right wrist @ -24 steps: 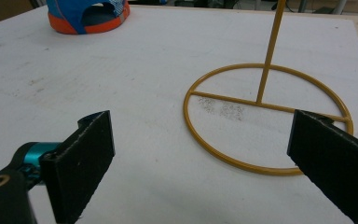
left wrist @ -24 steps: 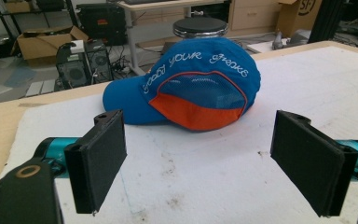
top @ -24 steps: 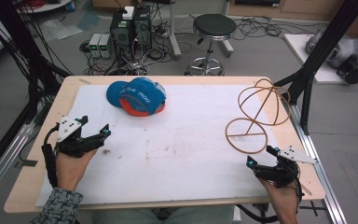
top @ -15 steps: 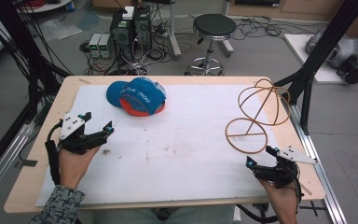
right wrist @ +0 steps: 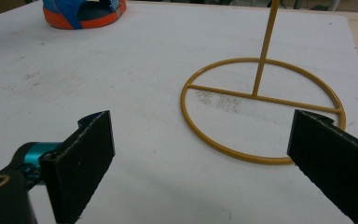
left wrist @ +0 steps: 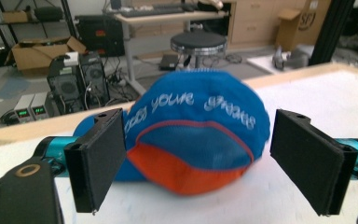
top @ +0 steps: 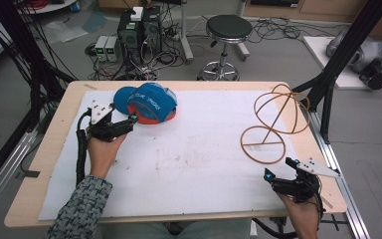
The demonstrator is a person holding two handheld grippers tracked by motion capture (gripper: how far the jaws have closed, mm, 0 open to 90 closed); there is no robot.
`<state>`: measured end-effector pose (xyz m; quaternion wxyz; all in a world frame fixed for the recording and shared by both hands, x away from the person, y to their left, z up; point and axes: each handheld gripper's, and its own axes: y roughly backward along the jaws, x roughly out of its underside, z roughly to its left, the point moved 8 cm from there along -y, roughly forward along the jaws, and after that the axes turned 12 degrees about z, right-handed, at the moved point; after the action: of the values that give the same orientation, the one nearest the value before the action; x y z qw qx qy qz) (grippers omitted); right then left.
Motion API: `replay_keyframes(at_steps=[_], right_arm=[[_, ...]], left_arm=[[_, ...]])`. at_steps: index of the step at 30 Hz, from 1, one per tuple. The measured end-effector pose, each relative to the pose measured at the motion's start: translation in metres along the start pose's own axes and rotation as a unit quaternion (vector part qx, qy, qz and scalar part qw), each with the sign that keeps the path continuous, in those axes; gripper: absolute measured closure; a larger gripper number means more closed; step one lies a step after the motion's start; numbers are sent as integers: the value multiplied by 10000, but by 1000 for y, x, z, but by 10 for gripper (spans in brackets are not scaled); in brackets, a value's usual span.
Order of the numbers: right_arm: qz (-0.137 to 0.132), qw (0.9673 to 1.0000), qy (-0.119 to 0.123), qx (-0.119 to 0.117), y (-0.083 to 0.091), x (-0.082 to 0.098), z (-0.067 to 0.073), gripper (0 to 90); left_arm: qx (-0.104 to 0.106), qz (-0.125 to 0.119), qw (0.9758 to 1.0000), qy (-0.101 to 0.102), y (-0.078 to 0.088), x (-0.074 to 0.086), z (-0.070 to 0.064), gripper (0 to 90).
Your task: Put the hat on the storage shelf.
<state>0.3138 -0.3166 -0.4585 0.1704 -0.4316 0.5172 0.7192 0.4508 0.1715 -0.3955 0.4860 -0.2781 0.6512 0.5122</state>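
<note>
The cap (left wrist: 193, 135) is blurred, its lettering unreadable; the wire stand (right wrist: 265, 93) is cut off above.

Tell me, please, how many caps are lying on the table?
1: the blue and orange cap lies at the table's far left, just ahead of the left gripper.

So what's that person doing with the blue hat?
A person holds a gripper in each hand at a table. The left gripper is right up at the blue and orange cap, its fingers wide open on either side and not squeezing it yet. The right gripper waits open near the gold wire stand. It looks like the cap is about to be picked up.
</note>
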Motion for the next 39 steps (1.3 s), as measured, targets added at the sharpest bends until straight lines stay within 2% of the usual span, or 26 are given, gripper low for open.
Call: replay_keyframes(at_steps=[4,6,7,9,15,20,22,24,26,27,32,34,35,37,39], right_arm=[[35,10000,-10,-8,-1,1,1,63],[31,10000,54,1,-2,0,1,63],[48,10000,43,-19,-2,1,3,63],[39,10000,64,-8,-1,1,2,63],[31,10000,16,10,2,4,-1,63],[34,10000,-53,18,6,6,-3,63],[38,10000,-51,15,7,7,-3,63],[34,10000,-45,11,7,8,-3,63],[66,10000,-74,-9,8,9,-4,64],[62,9999,-106,-23,8,10,-3,63],[50,9999,-96,-28,9,10,-4,64],[65,9999,-135,-48,10,11,-4,64],[65,9999,-135,-48,10,11,-4,64],[63,9999,-121,-49,10,11,-4,64],[62,9999,-111,-43,10,11,-4,64]], left_arm=[[-4,-55,10000,56,-19,-6,-6,188],[-15,-120,9999,39,-26,-11,-11,195],[1,-194,9998,27,-29,-14,-13,227],[-4,-172,9999,0,-37,-18,-18,231],[-41,-114,9992,-384,-60,-34,-32,223],[-146,20,9982,-587,-84,-43,-34,223],[-238,126,9972,-698,-93,-42,-32,222],[-227,198,9962,-817,-101,-39,-32,219],[-302,294,9942,-993,-108,-34,-30,219],[-298,344,9938,-1013,-111,-31,-29,219],[-537,733,9907,-1014,-124,-16,-20,231],[-628,840,9883,-1111,-125,-13,-19,304],[-620,836,9887,-1080,-126,-13,-19,304],[-663,927,9877,-1074,-127,-11,-18,370],[-678,1004,9871,-1046,-128,-9,-17,384]])
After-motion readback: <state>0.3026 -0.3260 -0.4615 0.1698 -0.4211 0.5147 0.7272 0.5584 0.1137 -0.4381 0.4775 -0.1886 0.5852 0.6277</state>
